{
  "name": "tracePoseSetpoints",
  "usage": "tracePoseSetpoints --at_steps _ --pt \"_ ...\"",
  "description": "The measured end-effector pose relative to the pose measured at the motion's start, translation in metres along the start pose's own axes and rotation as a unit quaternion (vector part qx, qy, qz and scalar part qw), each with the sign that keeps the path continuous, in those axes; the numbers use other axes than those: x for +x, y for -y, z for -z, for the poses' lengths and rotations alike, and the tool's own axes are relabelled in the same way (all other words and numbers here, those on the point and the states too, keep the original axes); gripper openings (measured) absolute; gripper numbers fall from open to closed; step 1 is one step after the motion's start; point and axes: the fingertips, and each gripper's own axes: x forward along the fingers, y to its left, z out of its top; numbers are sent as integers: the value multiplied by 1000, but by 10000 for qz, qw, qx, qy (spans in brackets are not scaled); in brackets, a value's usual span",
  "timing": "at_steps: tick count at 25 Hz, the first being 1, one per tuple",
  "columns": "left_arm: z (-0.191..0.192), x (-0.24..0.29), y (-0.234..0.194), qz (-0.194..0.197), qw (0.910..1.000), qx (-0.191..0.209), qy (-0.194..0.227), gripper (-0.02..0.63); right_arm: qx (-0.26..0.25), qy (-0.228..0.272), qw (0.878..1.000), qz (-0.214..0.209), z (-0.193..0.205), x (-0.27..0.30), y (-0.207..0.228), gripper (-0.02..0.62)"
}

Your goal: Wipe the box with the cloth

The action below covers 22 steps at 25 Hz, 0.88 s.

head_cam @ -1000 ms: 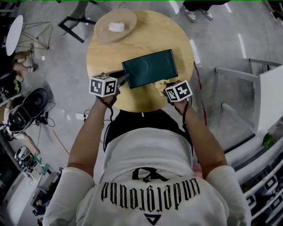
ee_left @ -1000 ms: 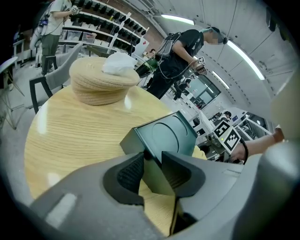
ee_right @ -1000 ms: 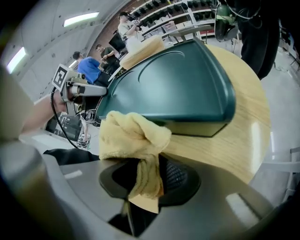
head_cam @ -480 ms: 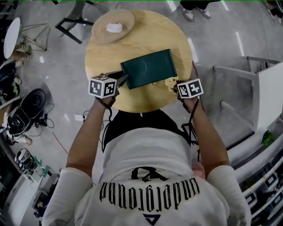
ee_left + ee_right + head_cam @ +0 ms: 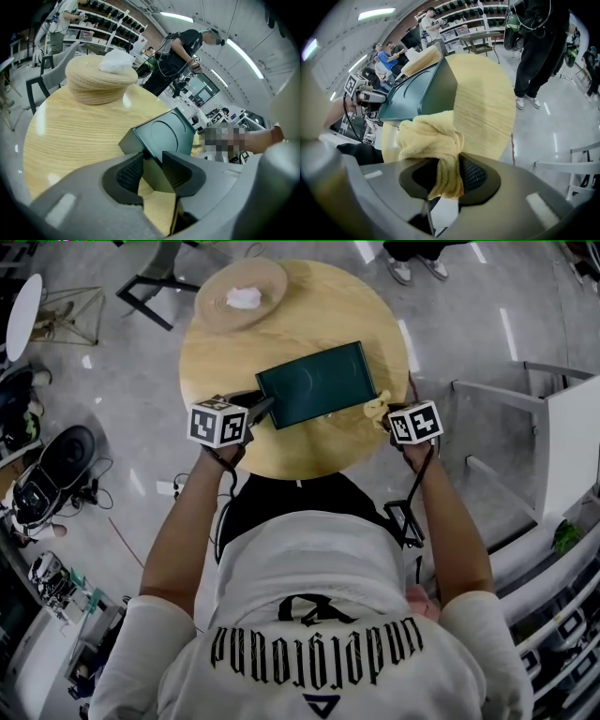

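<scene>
A dark green box point(image 5: 316, 383) lies flat in the middle of the round wooden table point(image 5: 281, 334). My left gripper point(image 5: 258, 409) has the box's near left corner point(image 5: 164, 133) between its jaws, and the pads point(image 5: 129, 171) press on the wall. Its jaws have just been opening slightly. My right gripper point(image 5: 394, 416) is shut on a bunched yellow cloth point(image 5: 378, 407). The cloth point(image 5: 429, 136) sits against the box's point(image 5: 417, 91) near right corner, past the gripper point(image 5: 450, 176).
A round woven lid-like piece point(image 5: 242, 293) with a crumpled white wad point(image 5: 115, 61) on top sits at the table's far left. People stand beyond the table point(image 5: 534, 51). A chair point(image 5: 155, 282) is at far left, white furniture point(image 5: 562, 427) at right.
My right gripper has carried the cloth to the right along the box's near edge, out to its right corner. The left gripper and the box have stayed in place.
</scene>
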Motion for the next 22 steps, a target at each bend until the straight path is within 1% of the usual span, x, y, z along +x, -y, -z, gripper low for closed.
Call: tracePoseSetpoints --at_steps 7,14,18,20,22 --pt "-1 0 -1 42 10000 -66 29 143 -254 -116 9994 183 -7 -5 15 114" --pt "-1 1 -4 87 9999 -126 35 143 -408 -167 9987 270 -16 -5 28 114" --pt "-1 1 -6 109 9998 -181 38 143 -630 -188 9971 378 -26 -5 33 114" --pt "-2 1 -8 133 9997 -213 38 143 -619 -69 9976 296 -36 -3 34 112" --pt "-2 2 -9 160 9995 -252 36 143 -712 17 9975 47 -46 1 25 112"
